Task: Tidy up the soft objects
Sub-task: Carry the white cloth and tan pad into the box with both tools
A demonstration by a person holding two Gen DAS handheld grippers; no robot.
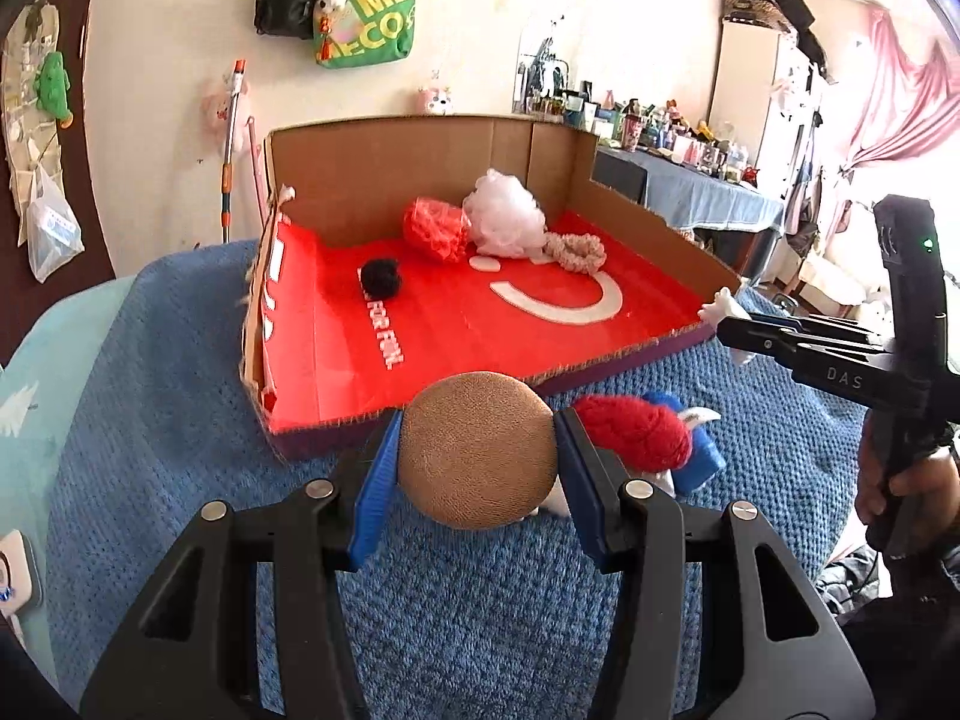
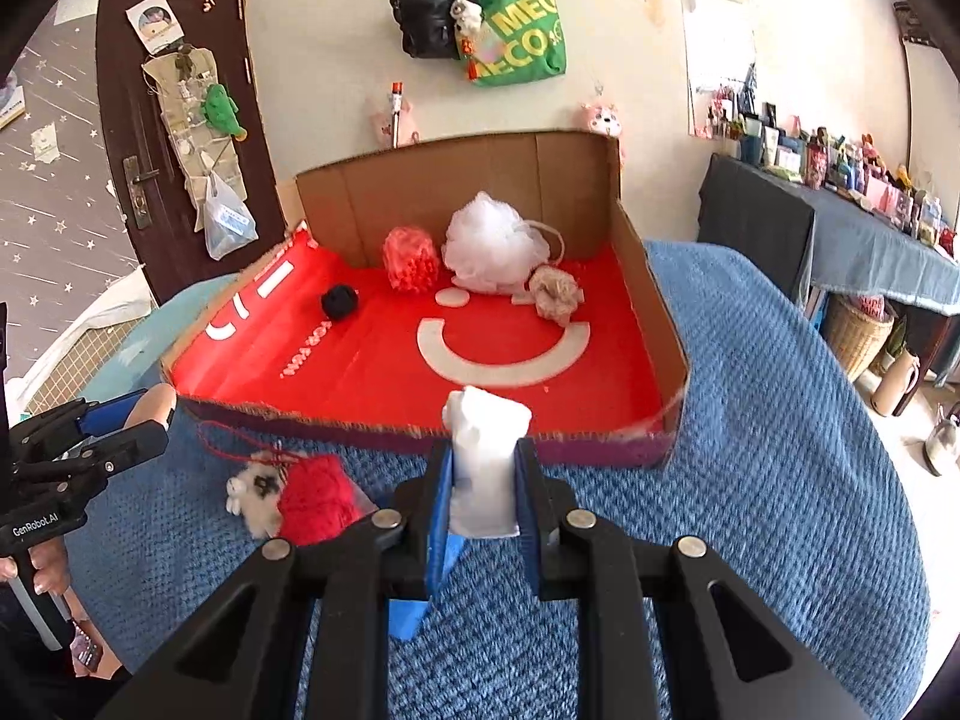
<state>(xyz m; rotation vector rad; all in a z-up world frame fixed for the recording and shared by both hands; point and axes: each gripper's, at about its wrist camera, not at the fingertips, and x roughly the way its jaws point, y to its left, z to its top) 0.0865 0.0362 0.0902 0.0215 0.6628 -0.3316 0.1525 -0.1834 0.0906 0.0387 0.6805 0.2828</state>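
Observation:
My left gripper [image 1: 477, 450] is shut on a round tan sponge puff [image 1: 477, 450], held just in front of the cardboard box's [image 1: 420, 156] near edge. My right gripper [image 2: 483, 474] is shut on a white soft pad [image 2: 486, 462], also held before the box [image 2: 651, 276]. It also shows at the right in the left wrist view [image 1: 729, 315]. Inside the red-lined box lie a black pom-pom [image 2: 339, 301], a red mesh ball [image 2: 411, 258], a white bath pouf [image 2: 495, 243] and a beige scrunchie [image 2: 555, 294]. A red-and-white plush [image 2: 300, 495] lies on the blue blanket.
The blue knitted blanket [image 2: 750, 420] covers the surface under the box. A blue piece [image 2: 411, 618] lies under my right gripper. A cluttered table [image 2: 840, 222] stands at the right. Bags [image 2: 510, 30] hang on the wall behind.

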